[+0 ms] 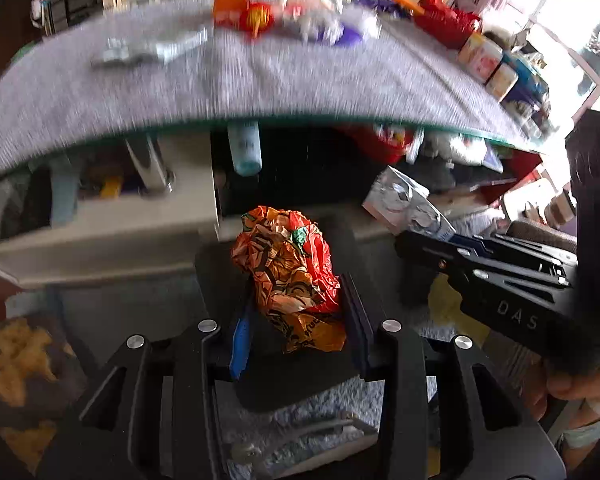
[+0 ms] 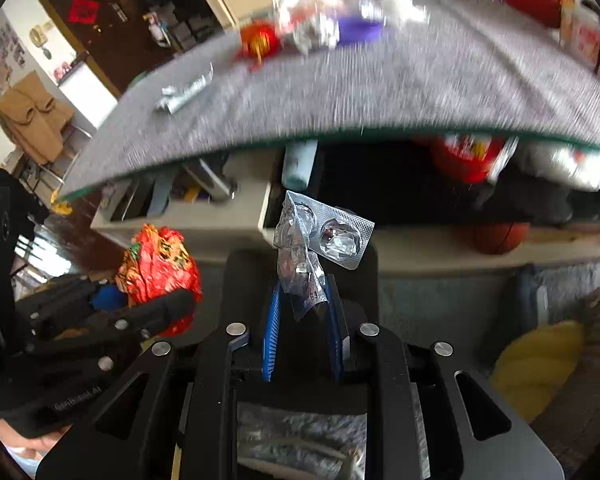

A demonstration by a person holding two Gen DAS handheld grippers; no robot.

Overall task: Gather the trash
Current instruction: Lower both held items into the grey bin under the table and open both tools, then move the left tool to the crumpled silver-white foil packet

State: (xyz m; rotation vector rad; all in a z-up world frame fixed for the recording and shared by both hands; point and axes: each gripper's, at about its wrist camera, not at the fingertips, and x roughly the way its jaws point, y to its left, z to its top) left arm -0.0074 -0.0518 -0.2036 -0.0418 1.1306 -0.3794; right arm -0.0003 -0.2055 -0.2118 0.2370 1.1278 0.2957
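My left gripper (image 1: 296, 312) is shut on a crumpled orange and red wrapper (image 1: 290, 276), which sticks out past its fingers. The same wrapper (image 2: 160, 264) and the left gripper (image 2: 112, 312) show at the left of the right wrist view. My right gripper (image 2: 304, 312) is shut on a silver blister pack (image 2: 320, 240), bent and with empty pockets. It shows at the right of the left wrist view as a black gripper (image 1: 500, 264) holding the silver pack (image 1: 404, 204). Both grippers hang in front of and below the table edge. More trash lies on the grey table mat (image 1: 260, 76): a silver wrapper (image 1: 152, 50), a red wrapper (image 1: 256, 18), clear and purple wrappers (image 1: 328, 26).
Under the table top a white shelf (image 1: 112, 216) holds bottles and clutter, with a pale blue bottle (image 1: 244, 148). Boxes and a red bag (image 1: 448, 20) line the table's right side. A basketball (image 2: 498, 236) lies below. A hand (image 1: 580, 388) holds the right gripper.
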